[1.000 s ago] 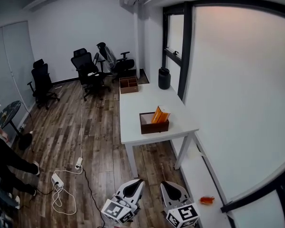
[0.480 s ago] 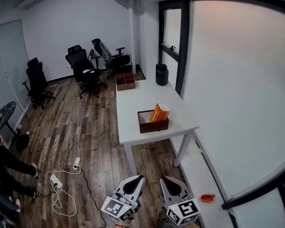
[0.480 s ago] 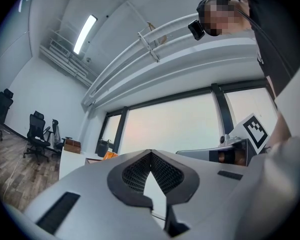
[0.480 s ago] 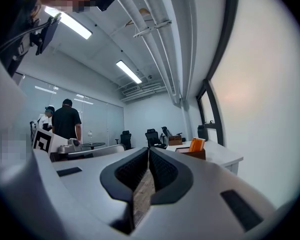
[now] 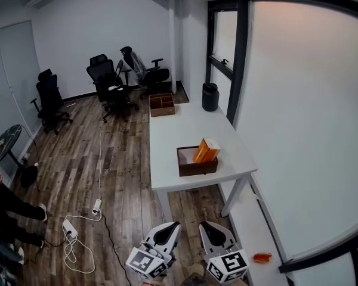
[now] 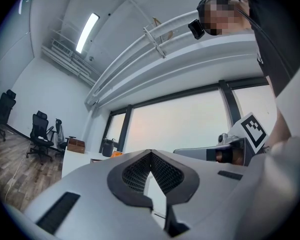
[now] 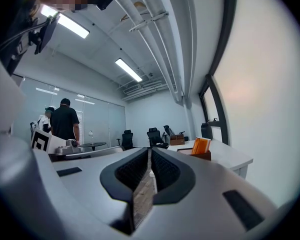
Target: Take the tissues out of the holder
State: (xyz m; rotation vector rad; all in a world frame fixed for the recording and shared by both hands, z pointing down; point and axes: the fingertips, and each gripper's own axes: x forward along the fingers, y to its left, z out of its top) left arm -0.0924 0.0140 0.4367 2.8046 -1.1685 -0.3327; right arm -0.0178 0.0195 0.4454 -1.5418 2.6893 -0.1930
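One person's legs (image 5: pixel 9 210) stand at the left edge of the wooden floor (image 5: pixel 125 177), beside a round side table (image 5: pixel 6 140).
One power strip (image 5: pixel 70 226) with a white cable lies on the floor, near left.
Three black office chairs (image 5: pixel 110 85) are grouped along the far wall.
Left tool (image 5: pixel 173 226): held low over the near floor, pointing toward the worktop. Its jaws are closed tip to tip with nothing between them.
One white worktop (image 5: pixel 173 136) runs from near to far along the window wall.
One wooden organiser (image 5: pixel 161 105) sits at the worktop's far left corner.
One dark brown holder (image 5: pixel 197 162) sits on the worktop's near part, well apart from both tools.
One orange pack of tissues (image 5: pixel 206 151) stands in the holder's right side, rising above the rim.
Right tool (image 5: pixel 206 227): just beside the left one, jaws pressed together and empty.
One dark cylinder (image 5: pixel 210 96) stands at the worktop's far right.
One small orange object (image 5: pixel 262 257) lies on the ledge, near right.
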